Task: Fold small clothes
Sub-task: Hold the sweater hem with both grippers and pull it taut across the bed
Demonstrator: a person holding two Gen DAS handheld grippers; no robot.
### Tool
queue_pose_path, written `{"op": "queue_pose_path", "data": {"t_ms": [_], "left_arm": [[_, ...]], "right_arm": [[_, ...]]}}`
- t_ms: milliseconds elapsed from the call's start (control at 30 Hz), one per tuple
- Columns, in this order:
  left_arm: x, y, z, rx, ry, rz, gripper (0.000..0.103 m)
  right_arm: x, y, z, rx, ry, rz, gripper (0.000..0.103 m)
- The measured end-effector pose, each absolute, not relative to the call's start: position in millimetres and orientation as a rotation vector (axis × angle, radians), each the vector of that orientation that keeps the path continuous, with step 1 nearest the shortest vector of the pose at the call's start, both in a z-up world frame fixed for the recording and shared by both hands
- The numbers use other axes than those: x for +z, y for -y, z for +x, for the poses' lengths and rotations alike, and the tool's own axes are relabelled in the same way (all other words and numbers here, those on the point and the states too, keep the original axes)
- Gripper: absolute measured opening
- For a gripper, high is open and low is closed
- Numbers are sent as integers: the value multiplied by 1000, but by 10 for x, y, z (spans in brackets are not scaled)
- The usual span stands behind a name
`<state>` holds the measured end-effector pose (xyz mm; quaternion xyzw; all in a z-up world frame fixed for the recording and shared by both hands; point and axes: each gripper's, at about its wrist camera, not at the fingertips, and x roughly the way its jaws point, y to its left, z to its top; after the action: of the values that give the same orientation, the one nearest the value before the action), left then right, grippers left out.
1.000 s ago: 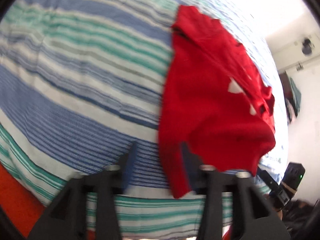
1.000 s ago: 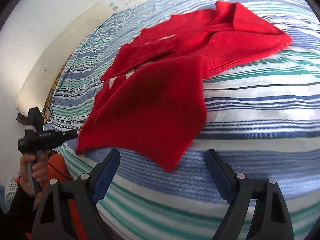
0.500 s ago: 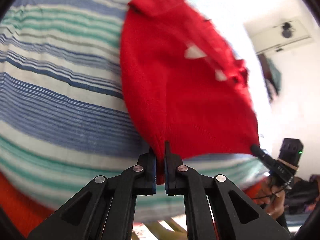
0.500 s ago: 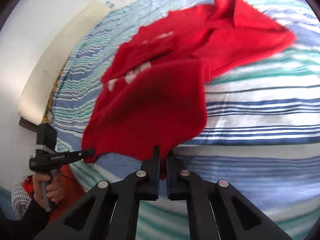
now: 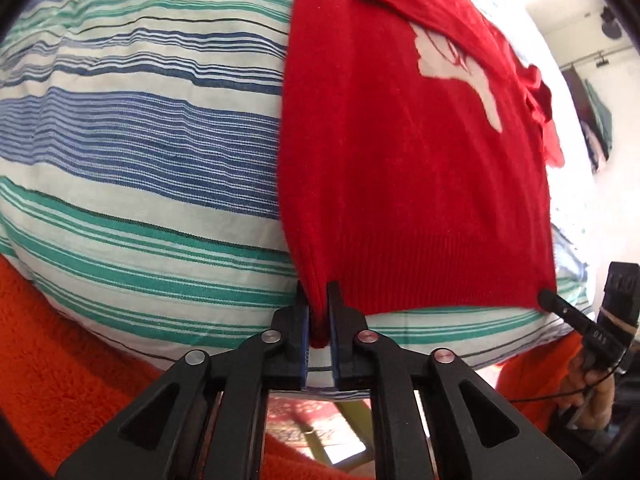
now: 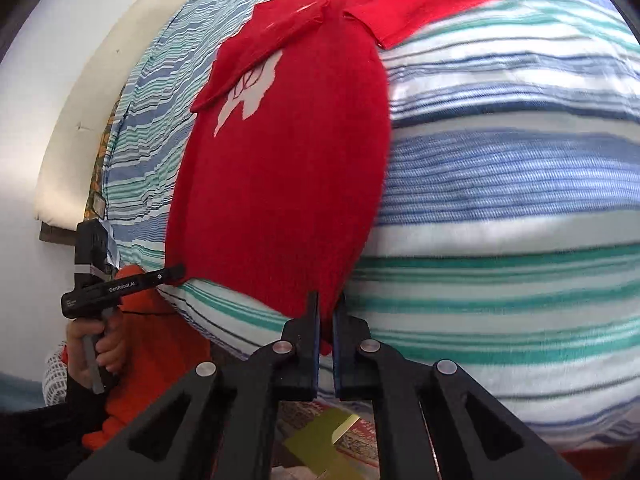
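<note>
On the blue-and-green striped bedsheet (image 5: 140, 152) lies the red knitted sweater (image 5: 400, 184); the left gripper (image 5: 319, 312) and right gripper (image 6: 327, 320) each pinch a hem corner, the left's jaws easing apart.

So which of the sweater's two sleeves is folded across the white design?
The sleeve on the left gripper's side of the red sweater; the other sleeve sticks outward onto the striped sheet.

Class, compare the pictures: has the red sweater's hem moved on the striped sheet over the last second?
Yes. The sweater hem, then lying on the blue stripes, now reaches past the green stripes at the striped sheet's near edge, pinched at both corners by the left hand-held gripper and right hand-held gripper.
</note>
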<state>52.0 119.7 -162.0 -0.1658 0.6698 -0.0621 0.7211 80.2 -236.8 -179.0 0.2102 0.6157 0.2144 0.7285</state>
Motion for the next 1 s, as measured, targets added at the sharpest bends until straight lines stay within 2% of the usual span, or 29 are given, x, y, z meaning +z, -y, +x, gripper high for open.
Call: {"op": "queue_pose_path", "data": {"t_ms": [67, 100, 133, 167, 200, 233, 267, 300, 467, 600, 800, 1000], "left_arm": [[-1640, -1220, 492, -165, -1477, -409, 26], [-1646, -1226, 473, -181, -1470, -428, 34], [-1645, -1233, 452, -192, -1461, -440, 38], [-1643, -1232, 447, -198, -1457, -443, 38], [-1652, -1216, 454, -203, -1458, -440, 29], [-1679, -1161, 449, -214, -1470, -431, 5], [-1695, -1104, 469, -214, -1488, -410, 3], [-1698, -1058, 507, -192, -1484, -384, 2], [-1503, -1316, 355, -103, -1453, -398, 2], [-1577, -1242, 373, -63, -1481, -360, 2], [-1669, -1084, 469, -11, -1505, -257, 2], [-1566, -1117, 432, 13, -1483, -285, 2]], "right_arm": [[-1801, 2345, 845, 474, -1345, 443, 10], [-1832, 2350, 851, 472, -1351, 443, 19], [-1862, 2354, 874, 472, -1355, 452, 23], [-1870, 2380, 849, 477, -1356, 466, 27], [-1895, 2365, 859, 482, -1355, 483, 28], [-1924, 2363, 878, 490, -1356, 500, 28], [-1984, 2319, 897, 507, -1357, 507, 26], [-2004, 2276, 918, 513, -1362, 486, 4], [-1757, 2358, 832, 446, -1394, 328, 3], [-1580, 2464, 704, 431, -1396, 331, 3], [-1952, 2333, 779, 371, -1493, 266, 3], [-1907, 2338, 806, 366, -1480, 239, 3]]}}
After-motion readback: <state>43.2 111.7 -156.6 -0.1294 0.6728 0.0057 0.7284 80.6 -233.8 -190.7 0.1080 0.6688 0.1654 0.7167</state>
